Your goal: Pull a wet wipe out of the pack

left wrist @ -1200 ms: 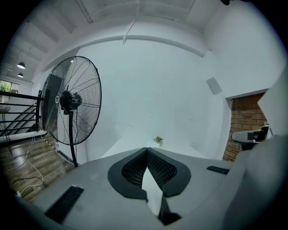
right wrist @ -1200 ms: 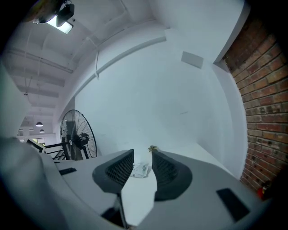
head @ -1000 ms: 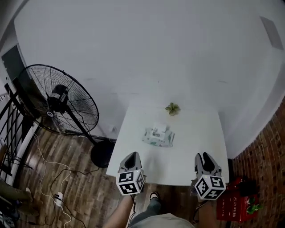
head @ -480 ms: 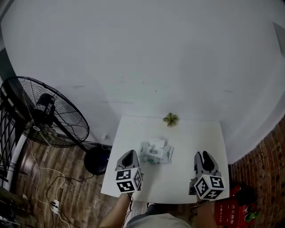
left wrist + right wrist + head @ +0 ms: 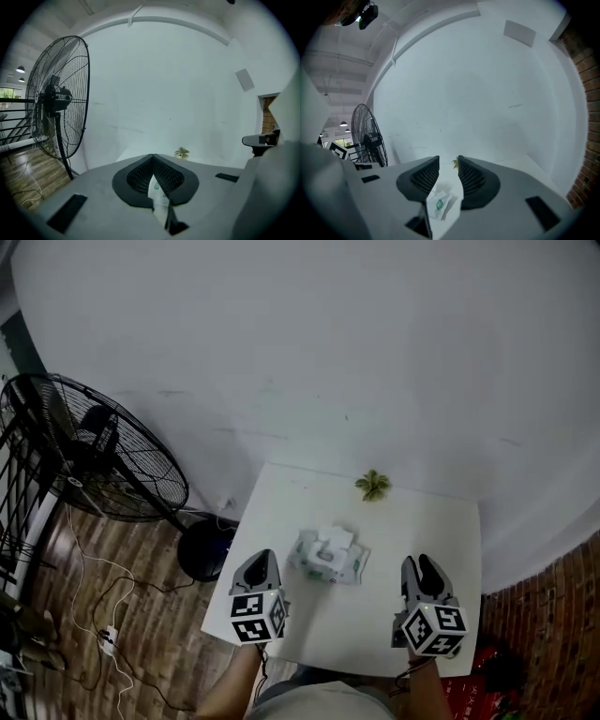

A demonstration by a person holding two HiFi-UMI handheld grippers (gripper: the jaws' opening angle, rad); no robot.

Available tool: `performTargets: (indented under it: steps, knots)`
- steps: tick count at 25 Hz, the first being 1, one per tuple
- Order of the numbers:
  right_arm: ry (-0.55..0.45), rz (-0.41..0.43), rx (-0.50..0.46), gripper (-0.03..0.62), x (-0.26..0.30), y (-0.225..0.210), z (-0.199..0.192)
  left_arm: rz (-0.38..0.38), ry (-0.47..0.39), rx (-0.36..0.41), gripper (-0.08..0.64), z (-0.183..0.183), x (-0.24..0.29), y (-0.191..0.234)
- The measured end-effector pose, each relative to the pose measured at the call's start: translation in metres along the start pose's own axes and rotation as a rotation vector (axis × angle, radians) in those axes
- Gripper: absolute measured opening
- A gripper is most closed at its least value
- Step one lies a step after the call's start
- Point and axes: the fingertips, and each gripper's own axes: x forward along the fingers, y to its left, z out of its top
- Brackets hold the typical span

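The wet wipe pack (image 5: 327, 556) lies in the middle of the white table (image 5: 427, 521), pale with a green print, and a white wipe stands up from its top. My left gripper (image 5: 262, 562) hovers over the table's near left part, just left of the pack, with its fingertips touching and nothing between them. My right gripper (image 5: 419, 565) is over the near right part, well clear of the pack, its jaws a small way apart and empty. The pack (image 5: 157, 193) shows low behind my left gripper (image 5: 153, 156). In the right gripper view the pack (image 5: 440, 202) lies ahead of my right gripper (image 5: 448, 161).
A small green plant (image 5: 373, 485) sits at the table's far edge by the white wall. A large black standing fan (image 5: 94, 451) is on the wooden floor to the left, with cables beside it. A brick wall (image 5: 562, 615) runs along the right.
Both grippers have moved forward from the table's near edge to over the tabletop, the left one ending close beside the pack. The head view has shifted, so the scene sits differently.
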Motion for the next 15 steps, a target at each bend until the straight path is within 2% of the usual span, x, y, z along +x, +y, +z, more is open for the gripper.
performTargets:
  steps: [8, 15]
  knots:
    - [0.064, 0.096, -0.068, 0.127, 0.017, -0.002, 0.003, 0.065, 0.030, 0.009, 0.000, -0.015, -0.012, 0.009]
    - [0.174, 0.234, -0.176, 0.123, 0.035, 0.011, -0.013, 0.165, 0.021, -0.067, 0.002, -0.033, -0.029, 0.025]
